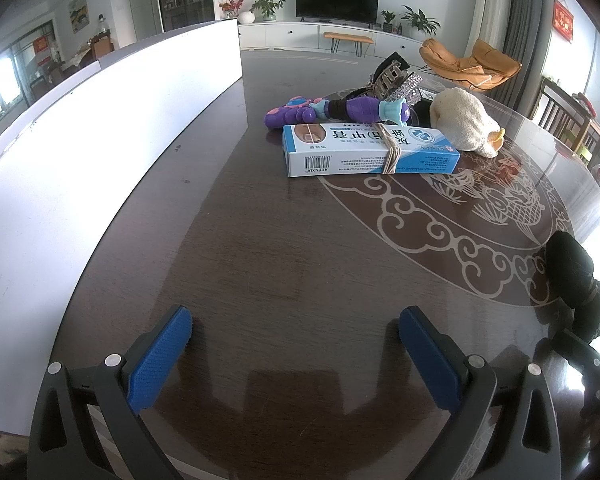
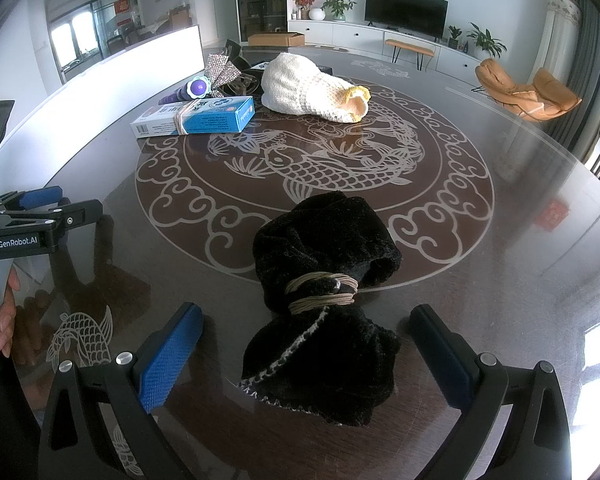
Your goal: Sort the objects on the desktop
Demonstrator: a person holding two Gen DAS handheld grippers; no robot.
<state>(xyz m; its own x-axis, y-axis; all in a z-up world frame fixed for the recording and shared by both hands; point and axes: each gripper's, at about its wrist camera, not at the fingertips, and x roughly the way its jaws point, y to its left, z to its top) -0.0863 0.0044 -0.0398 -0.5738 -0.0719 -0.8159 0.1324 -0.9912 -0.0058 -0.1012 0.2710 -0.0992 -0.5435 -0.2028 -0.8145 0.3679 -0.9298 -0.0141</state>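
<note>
A black fuzzy cloth bundle (image 2: 324, 304) tied with tan cord lies on the dark round table, its near end between the spread fingers of my right gripper (image 2: 306, 350), which is open and not touching it. My left gripper (image 1: 296, 356) is open over bare tabletop. Farther off lie a blue-and-white box (image 1: 370, 154) (image 2: 198, 117) bound with a rubber band, a purple toy (image 1: 336, 110) (image 2: 188, 91), a cream knitted pouch (image 1: 466, 122) (image 2: 312, 88) and a glittery hair clip (image 1: 394, 80) (image 2: 220, 69). The black bundle (image 1: 572, 276) shows at the right edge of the left wrist view.
A long white bin wall (image 1: 80, 132) (image 2: 112, 80) runs along the table's left side. The table (image 2: 460, 280) has a pale fish-and-cloud pattern. My left gripper (image 2: 32, 220) and a hand (image 2: 0, 312) appear at the left of the right wrist view. Chairs stand beyond the right edge.
</note>
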